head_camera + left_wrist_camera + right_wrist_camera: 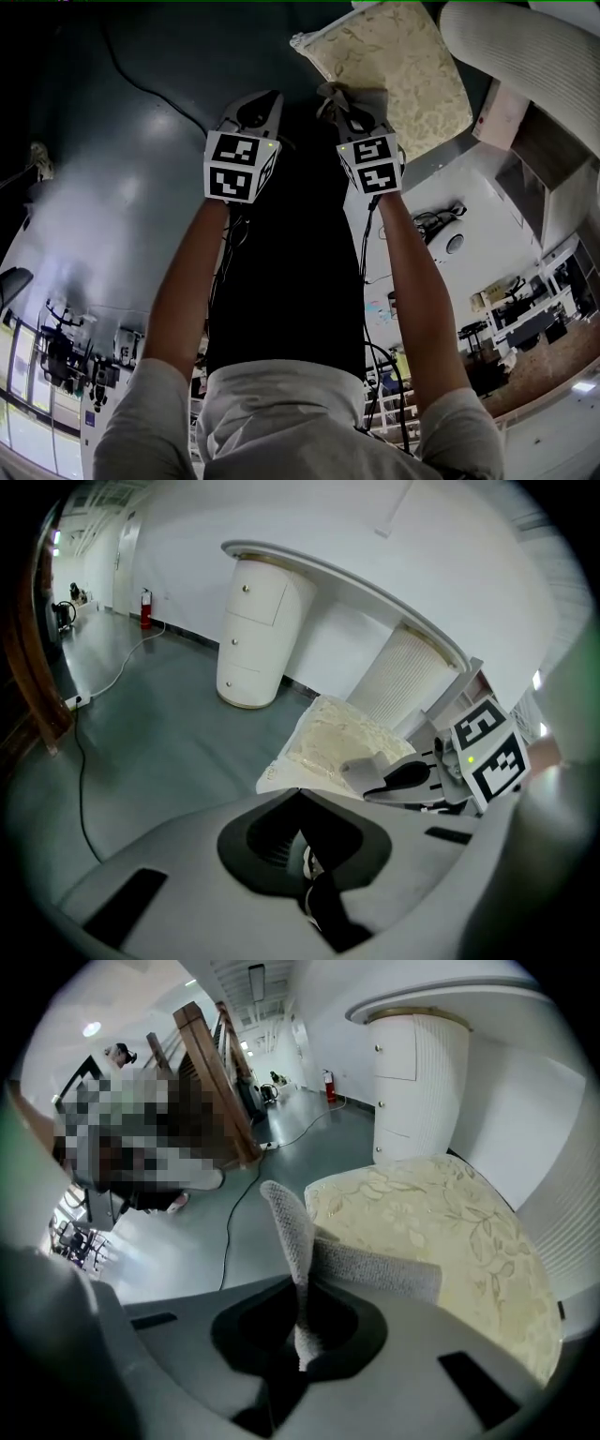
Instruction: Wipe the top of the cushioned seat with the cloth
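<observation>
The cushioned seat (394, 66) has a cream, leaf-patterned top and lies ahead of both grippers; it also fills the right of the right gripper view (450, 1232). My right gripper (345, 101) is shut on a grey cloth (298, 1232), which stands up between its jaws, one flap hanging over the seat's near edge. The left gripper (257, 105) hovers over the grey floor left of the seat, jaws together with nothing in them (300, 794). From the left gripper view, the right gripper (412, 778) and cloth (361, 766) show at the seat's (328, 747) near corner.
A white rounded cabinet (253, 630) and a ribbed white panel (403, 677) stand behind the seat. A cable (94, 696) trails across the grey floor. A wooden stair rail (220, 1082) and a person are off to the left.
</observation>
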`<control>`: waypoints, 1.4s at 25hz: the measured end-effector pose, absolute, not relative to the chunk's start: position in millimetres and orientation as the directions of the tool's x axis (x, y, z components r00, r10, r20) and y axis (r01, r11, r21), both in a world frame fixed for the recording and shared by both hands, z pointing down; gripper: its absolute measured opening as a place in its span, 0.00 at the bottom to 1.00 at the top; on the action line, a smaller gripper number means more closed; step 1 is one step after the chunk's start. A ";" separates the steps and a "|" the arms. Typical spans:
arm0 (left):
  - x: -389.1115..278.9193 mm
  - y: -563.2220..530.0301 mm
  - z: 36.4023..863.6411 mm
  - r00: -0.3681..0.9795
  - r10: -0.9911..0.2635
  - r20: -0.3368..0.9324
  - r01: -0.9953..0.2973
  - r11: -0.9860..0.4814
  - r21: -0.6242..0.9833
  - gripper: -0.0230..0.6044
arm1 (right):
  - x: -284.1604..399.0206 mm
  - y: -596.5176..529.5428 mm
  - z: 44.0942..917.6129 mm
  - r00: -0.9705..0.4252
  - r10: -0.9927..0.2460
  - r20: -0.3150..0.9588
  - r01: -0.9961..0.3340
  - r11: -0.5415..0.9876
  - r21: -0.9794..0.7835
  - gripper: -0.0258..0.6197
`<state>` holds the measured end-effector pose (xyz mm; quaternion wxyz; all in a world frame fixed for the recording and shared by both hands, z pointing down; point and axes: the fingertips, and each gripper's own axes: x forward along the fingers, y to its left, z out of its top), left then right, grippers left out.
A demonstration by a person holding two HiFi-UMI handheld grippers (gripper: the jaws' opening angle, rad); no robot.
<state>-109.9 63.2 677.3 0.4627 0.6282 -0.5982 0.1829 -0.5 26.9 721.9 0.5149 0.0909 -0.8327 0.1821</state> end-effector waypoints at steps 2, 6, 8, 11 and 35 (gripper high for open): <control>-114.1 67.1 677.7 0.219 -0.581 0.784 -0.922 0.140 0.362 0.06 | -6.0 23.4 721.2 -0.457 0.029 0.889 -0.356 0.910 -0.212 0.07; -118.7 74.3 674.4 0.211 -0.570 0.794 -0.927 0.141 0.348 0.06 | -16.1 22.8 719.2 -0.461 0.036 0.887 -0.335 0.918 -0.211 0.07; -123.1 71.2 673.0 0.196 -0.575 0.794 -0.927 0.156 0.342 0.06 | -21.6 19.2 720.5 -0.471 0.042 0.881 -0.325 0.920 -0.217 0.07; -134.0 66.1 669.7 0.158 -0.579 0.800 -0.930 0.186 0.318 0.06 | -33.2 13.9 720.6 -0.497 0.050 0.866 -0.334 0.911 -0.244 0.07; -89.5 -35.0 671.4 0.196 -0.553 0.810 -0.934 0.145 0.326 0.06 | -12.0 -103.9 706.8 -0.580 0.052 0.813 -0.398 0.852 -0.339 0.07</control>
